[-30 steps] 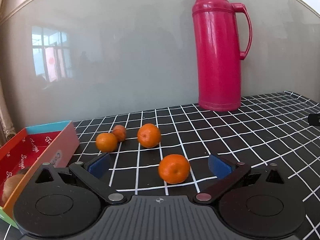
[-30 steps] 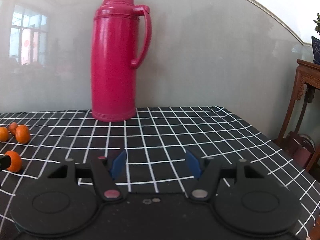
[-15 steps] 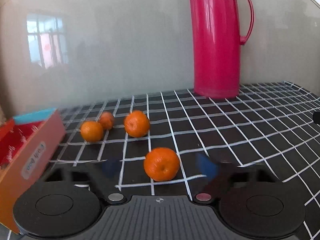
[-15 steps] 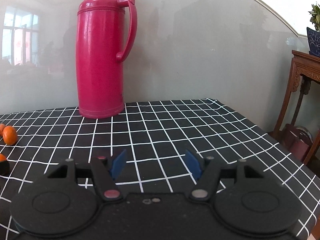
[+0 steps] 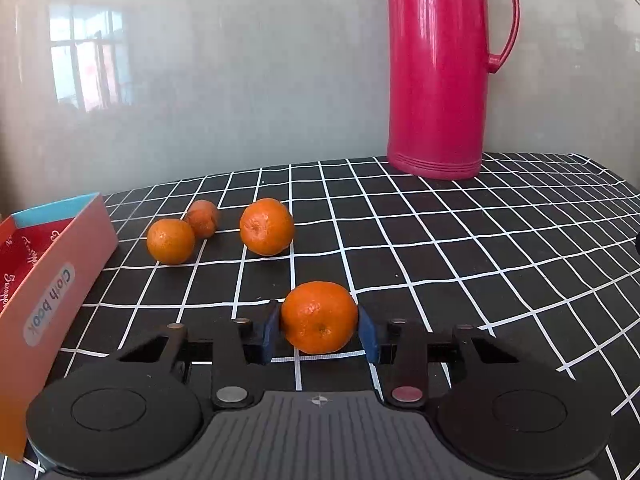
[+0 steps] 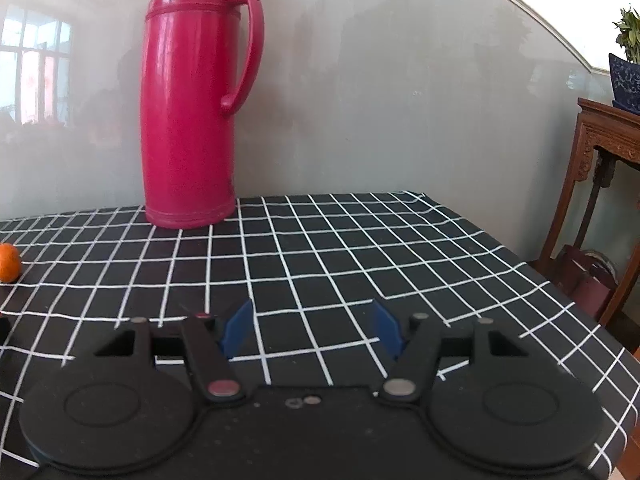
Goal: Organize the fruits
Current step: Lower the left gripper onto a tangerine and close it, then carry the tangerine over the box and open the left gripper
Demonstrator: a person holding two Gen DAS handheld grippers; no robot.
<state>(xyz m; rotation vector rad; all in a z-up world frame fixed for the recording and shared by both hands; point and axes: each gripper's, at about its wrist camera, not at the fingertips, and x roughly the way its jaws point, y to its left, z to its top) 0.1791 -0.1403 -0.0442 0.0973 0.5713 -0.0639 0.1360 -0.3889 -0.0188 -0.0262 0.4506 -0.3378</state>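
My left gripper [image 5: 319, 330] is shut on a mandarin [image 5: 319, 317], its blue pads touching both sides of the fruit, low over the checked tablecloth. Three more mandarins lie beyond it: a large one [image 5: 267, 226], a mid-sized one [image 5: 171, 241] and a smaller, duller one [image 5: 203, 218] touching it. An open red and orange box [image 5: 60, 276] stands at the left. My right gripper [image 6: 312, 330] is open and empty over bare cloth; one mandarin [image 6: 9, 263] shows at its far left edge.
A tall pink thermos jug [image 5: 440, 68] stands at the back by the wall, also in the right wrist view [image 6: 192, 96]. The table's right edge [image 6: 560, 292] drops off toward a carved wooden stand [image 6: 608, 184].
My left gripper has moved forward and closed its pads onto the nearest mandarin. The right gripper has shifted right, so the thermos and mandarins slid left in its view.
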